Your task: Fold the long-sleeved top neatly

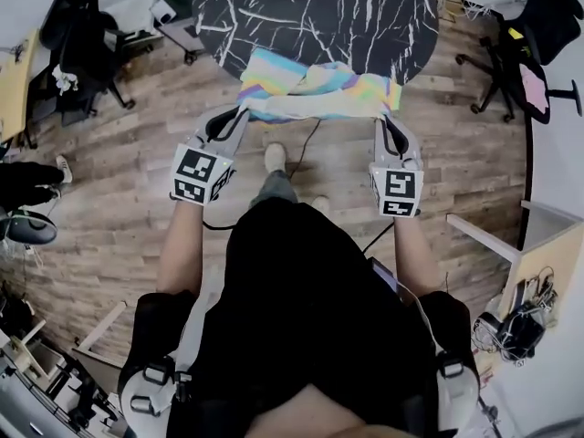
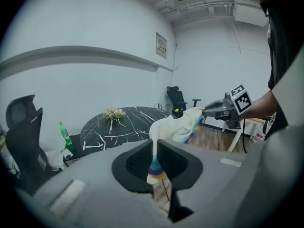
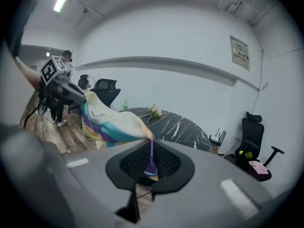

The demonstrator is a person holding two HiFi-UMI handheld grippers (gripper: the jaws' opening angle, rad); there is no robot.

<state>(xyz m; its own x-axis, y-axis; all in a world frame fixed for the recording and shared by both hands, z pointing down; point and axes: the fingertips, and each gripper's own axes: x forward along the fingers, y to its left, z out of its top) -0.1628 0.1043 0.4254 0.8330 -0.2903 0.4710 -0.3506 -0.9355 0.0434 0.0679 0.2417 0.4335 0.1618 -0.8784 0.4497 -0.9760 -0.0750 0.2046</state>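
Person stands, black shirt, both arms forward. Left claw (image 1: 243, 109) clamped on top (image 1: 315, 94), thin cloth edge pinched between jaws. Right claw (image 1: 387, 115) also clamped on top, at opposite edge. Top pastel-striped, bunched, hanging in air between claws over wood floor (image 1: 119, 199), just before near rim of black marble worktop (image 1: 310, 12). Gripper views show top off worktop. Flowers (image 2: 113, 113) on worktop, green bottle (image 2: 64, 136) near it. Office chair (image 1: 538, 35) far right.
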